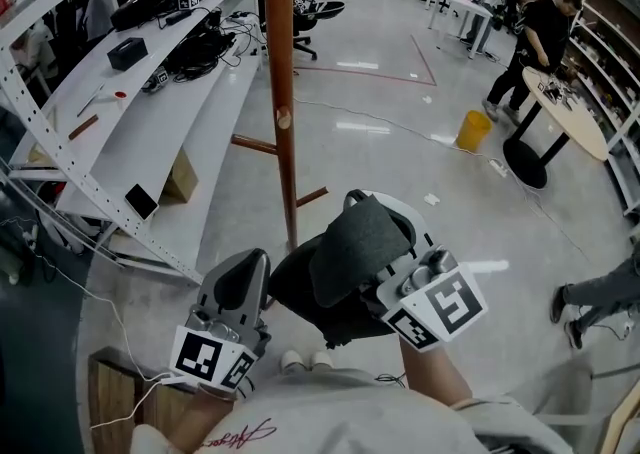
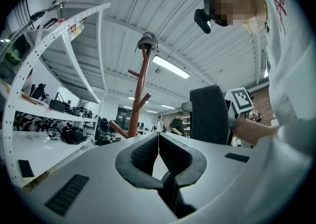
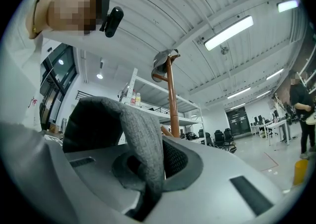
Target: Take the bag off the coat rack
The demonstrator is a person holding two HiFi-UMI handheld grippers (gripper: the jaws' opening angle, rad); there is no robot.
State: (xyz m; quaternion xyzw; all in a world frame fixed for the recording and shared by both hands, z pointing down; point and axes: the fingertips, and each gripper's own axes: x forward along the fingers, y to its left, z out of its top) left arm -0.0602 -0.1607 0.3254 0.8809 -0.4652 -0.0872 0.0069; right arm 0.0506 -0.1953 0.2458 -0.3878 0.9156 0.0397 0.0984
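— Glossy grey workshop floor [image 1: 400, 162], long white perforated shelving [image 1: 150, 132] left of the tall brown wooden coat rack pole [image 1: 281, 92]. Where's the bag?
— Off the pegs already. The dark grey felt bag [image 1: 345, 247] hangs low, just in front of the pole's foot, on the person's side.
— And the left gripper [image 1: 245, 267]?
— Left of the pole's foot, jaws pressed together on nothing. It sits beside the bag but carries none of it.
— The right gripper [image 1: 395, 242]?
— Right of the pole's foot, jaws clamped on the bag's felt strap. Only that pinched fold of cloth bears the load.
— So what's the risk?
— I'd judge the strap could creep out of the pinch if the bag swings, and the bag would drop to the floor. A swing forward could also knock it against the pole or snag the low peg [image 1: 255, 145].
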